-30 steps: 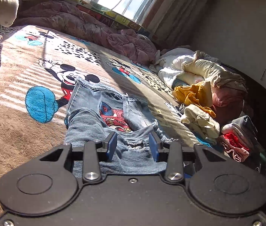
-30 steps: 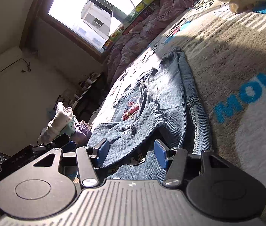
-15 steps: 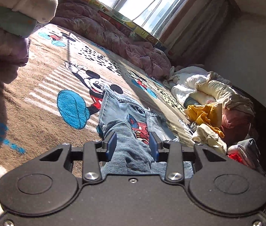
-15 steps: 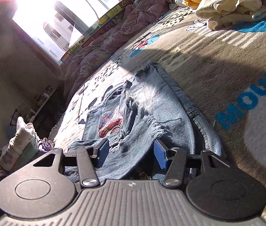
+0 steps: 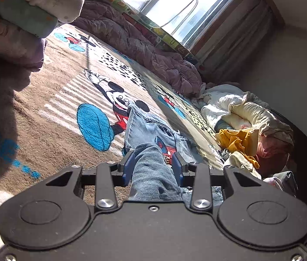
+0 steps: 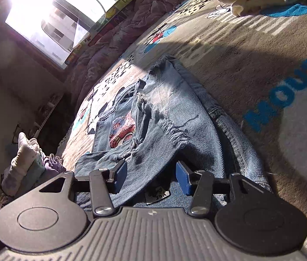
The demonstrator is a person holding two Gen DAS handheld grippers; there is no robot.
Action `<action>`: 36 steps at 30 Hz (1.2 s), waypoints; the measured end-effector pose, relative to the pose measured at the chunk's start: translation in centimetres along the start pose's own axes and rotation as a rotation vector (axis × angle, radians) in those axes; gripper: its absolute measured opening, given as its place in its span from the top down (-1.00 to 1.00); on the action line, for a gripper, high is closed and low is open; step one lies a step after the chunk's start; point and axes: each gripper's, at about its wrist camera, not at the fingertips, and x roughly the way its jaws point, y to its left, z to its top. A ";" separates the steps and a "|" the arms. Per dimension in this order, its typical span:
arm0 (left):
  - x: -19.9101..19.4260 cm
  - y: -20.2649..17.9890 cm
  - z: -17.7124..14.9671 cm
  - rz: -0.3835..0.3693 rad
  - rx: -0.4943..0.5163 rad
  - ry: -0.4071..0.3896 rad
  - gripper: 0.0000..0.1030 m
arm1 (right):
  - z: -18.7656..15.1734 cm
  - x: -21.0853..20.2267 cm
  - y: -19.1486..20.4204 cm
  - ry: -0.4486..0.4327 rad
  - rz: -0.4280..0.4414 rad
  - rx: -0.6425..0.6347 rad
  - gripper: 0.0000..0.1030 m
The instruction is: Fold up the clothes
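Two tools over one pair of jeans on the bed.

The jeans lie on a brown cartoon blanket. The left tool has a raised roll of denim between its two blue pads, which seem to press on it. The right tool stands half wide, with a frayed denim flap between its pads; whether they grip it I cannot tell. One pile of unfolded clothes lies near.

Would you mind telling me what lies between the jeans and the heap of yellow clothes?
Only bare patterned blanket separates the jeans from the yellow clothes, seen in the left wrist view.
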 end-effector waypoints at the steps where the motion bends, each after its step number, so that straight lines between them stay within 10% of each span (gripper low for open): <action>1: 0.0 0.1 0.0 -0.001 -0.001 0.001 0.31 | 0.6 -1.6 -0.6 -0.035 0.041 -0.003 0.01; 10: 1.2 0.1 0.0 -0.016 -0.045 0.013 0.31 | 1.4 -5.0 -2.7 -0.042 0.230 -0.145 0.25; 13: 1.5 -0.2 -0.3 -0.009 -0.032 0.023 0.31 | 0.5 -3.0 -4.2 0.023 0.143 -0.127 0.28; 15: 1.5 0.0 -0.5 0.000 -0.031 0.029 0.31 | 0.1 -2.1 -7.4 0.050 0.101 0.002 1.00; 18: 1.5 0.7 -0.7 0.017 -0.043 0.032 0.30 | 0.1 -2.1 -8.2 0.070 0.069 0.013 1.00; 24: 0.8 1.7 -0.2 0.013 -0.080 0.003 0.29 | -0.1 -4.4 -2.6 -0.011 0.106 -0.137 0.52; 27: 0.4 1.7 0.0 -0.006 -0.086 -0.012 0.26 | -0.3 -3.0 -1.2 0.019 0.122 -0.114 -0.04; 36: 0.4 1.7 0.0 -0.027 -0.079 -0.008 0.26 | -0.9 1.9 -0.3 0.014 0.043 0.062 -0.14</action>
